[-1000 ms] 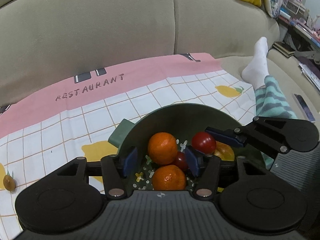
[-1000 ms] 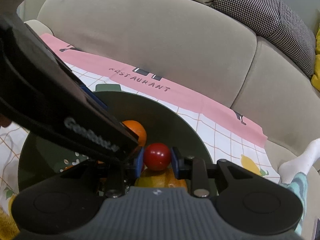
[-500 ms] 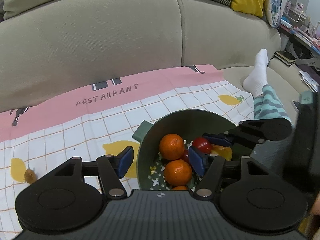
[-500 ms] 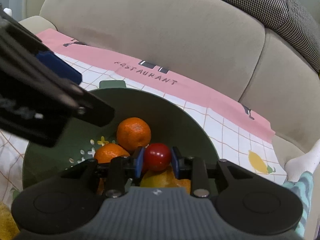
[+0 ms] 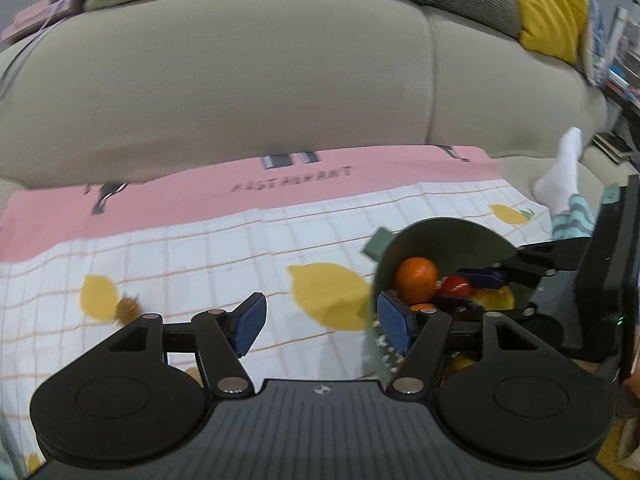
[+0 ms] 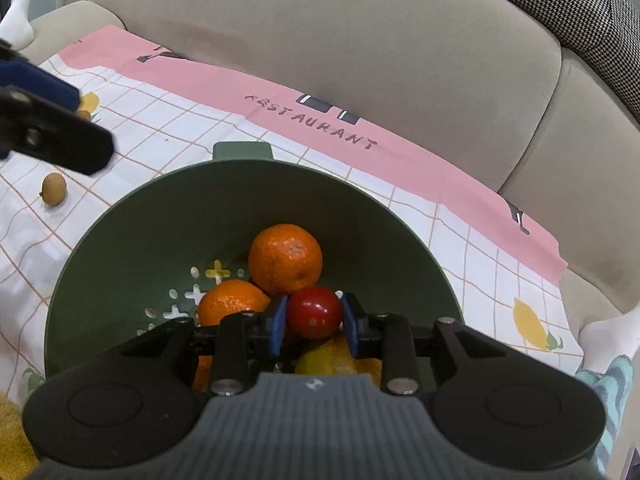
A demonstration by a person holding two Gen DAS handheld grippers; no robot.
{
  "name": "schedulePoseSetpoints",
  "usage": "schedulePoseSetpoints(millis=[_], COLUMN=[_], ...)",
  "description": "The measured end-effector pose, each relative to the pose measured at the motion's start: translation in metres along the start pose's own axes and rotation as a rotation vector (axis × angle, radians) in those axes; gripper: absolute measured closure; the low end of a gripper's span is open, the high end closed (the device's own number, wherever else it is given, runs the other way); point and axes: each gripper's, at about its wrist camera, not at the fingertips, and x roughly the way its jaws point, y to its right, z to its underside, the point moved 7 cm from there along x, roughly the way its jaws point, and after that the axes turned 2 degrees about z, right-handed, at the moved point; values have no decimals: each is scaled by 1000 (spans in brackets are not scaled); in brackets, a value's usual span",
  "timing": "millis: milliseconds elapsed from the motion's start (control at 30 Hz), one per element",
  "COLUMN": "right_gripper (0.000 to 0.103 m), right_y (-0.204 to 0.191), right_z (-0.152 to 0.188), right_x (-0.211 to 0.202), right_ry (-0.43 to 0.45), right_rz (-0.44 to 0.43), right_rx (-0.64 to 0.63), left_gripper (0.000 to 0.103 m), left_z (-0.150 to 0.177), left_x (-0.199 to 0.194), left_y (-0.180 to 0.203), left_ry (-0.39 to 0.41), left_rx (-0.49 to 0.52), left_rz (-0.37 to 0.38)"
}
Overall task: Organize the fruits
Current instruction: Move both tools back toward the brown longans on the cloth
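Two views are examined in turn.

Left wrist view: the left tongs (image 5: 320, 320) are seen spread wide with nothing between the pads; the jaws have just been opening. They are held above the checked cloth (image 5: 200, 248) that covers the sofa seat, to the left of the green colander bowl (image 5: 440, 236). A small brown fruit (image 5: 127, 309) is noted lying loose on the cloth, well apart from the bowl, and is judged the likely next item for this hand. An approach from above, with the fruit centred between the pads before closing, is advised, since a round fruit on soft cloth is judged apt to roll.

Right wrist view: the right tongs (image 6: 314, 318) are seen pinching a red cherry tomato (image 6: 314, 312) squarely between both blue pads, inside the bowl and above the other fruit. Two oranges (image 6: 285, 258) are seen touching each other just behind and to the left of the tomato, and a yellow fruit (image 6: 326, 360) lies under it, partly hidden by the tongs. The step in hand is judged to be placing the tomato. It is best lowered onto the pile before the pads are released, and released gently, so that the soft skin is not bruised and the oranges are not disturbed. Withdrawal straight upward is recommended, clear of the bowl wall.
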Motion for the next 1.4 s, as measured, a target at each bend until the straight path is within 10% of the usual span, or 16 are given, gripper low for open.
schedulePoseSetpoints(millis=[767, 1400], right_gripper=[31, 13], right_y=[-10, -128], right_z=[-6, -20], right_x=[-67, -101], right_ry=[128, 315], right_rz=[72, -8], right_rx=[130, 93], left_gripper=[28, 28], left_z=[29, 47], left_x=[-42, -60], left_y=[-60, -87], left_ry=[34, 111], left_rx=[-150, -141], left_rz=[-73, -128])
